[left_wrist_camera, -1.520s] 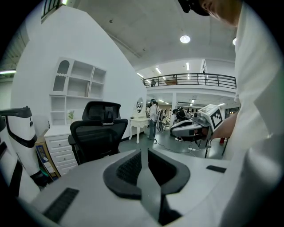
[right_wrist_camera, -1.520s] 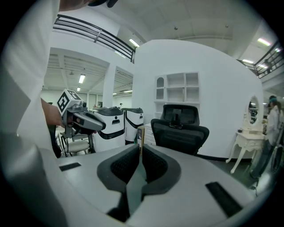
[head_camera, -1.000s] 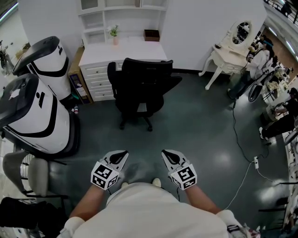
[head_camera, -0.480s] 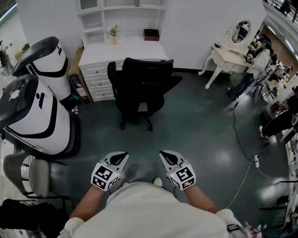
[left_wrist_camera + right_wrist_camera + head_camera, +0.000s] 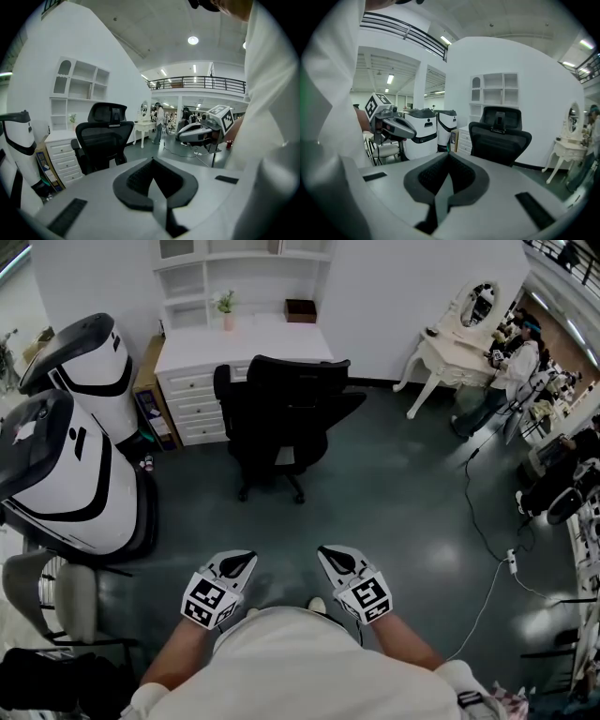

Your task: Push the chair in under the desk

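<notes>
A black office chair stands pulled out from the white desk, its back toward me; it also shows as chair and chair. My left gripper and right gripper are held close to my body, well short of the chair, with bare floor between. Both are shut with nothing between the jaws; the dark pads meet in both gripper views, left gripper and right gripper.
Two large white-and-black machines stand at the left beside the desk's drawers. A white dressing table and a person are at the right. A cable runs across the floor on the right. A grey stool sits at lower left.
The view has crept slightly toward the chair. Both grippers stay shut and side by side; the right one has edged a little inward. The chair has not moved.
</notes>
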The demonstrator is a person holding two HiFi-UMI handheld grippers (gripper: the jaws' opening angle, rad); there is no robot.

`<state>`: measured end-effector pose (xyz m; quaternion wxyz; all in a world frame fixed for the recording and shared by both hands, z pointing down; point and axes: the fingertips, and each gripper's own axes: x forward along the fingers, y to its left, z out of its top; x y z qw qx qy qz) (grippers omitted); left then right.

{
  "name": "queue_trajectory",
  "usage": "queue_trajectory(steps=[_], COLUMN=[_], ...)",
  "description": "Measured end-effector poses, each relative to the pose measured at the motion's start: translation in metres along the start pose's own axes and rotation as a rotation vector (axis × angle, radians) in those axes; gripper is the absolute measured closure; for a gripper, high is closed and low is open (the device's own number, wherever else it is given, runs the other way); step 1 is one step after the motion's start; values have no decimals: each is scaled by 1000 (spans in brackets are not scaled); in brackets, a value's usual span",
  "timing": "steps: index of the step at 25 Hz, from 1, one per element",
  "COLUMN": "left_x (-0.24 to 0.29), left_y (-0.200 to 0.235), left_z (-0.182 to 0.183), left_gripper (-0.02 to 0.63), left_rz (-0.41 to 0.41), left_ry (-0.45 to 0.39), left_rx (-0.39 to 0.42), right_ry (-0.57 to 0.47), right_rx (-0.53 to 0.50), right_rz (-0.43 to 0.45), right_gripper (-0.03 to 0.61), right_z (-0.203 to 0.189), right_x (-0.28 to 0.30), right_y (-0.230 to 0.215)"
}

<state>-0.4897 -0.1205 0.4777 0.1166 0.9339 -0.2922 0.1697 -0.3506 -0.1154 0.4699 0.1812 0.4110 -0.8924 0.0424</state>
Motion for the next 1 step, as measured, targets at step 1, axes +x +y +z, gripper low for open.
queue_trajectory(steps=[1], left_x=[-3], left_y=[1], left_z=[-2], left_gripper=[618], left_rz=[-2], left_ry=[1], left_rx=[0], right_ry=[3], right_rx=[-6], right_rz=[3], right_gripper=[575], right_z=[1], right_x=[1], right_y=[3])
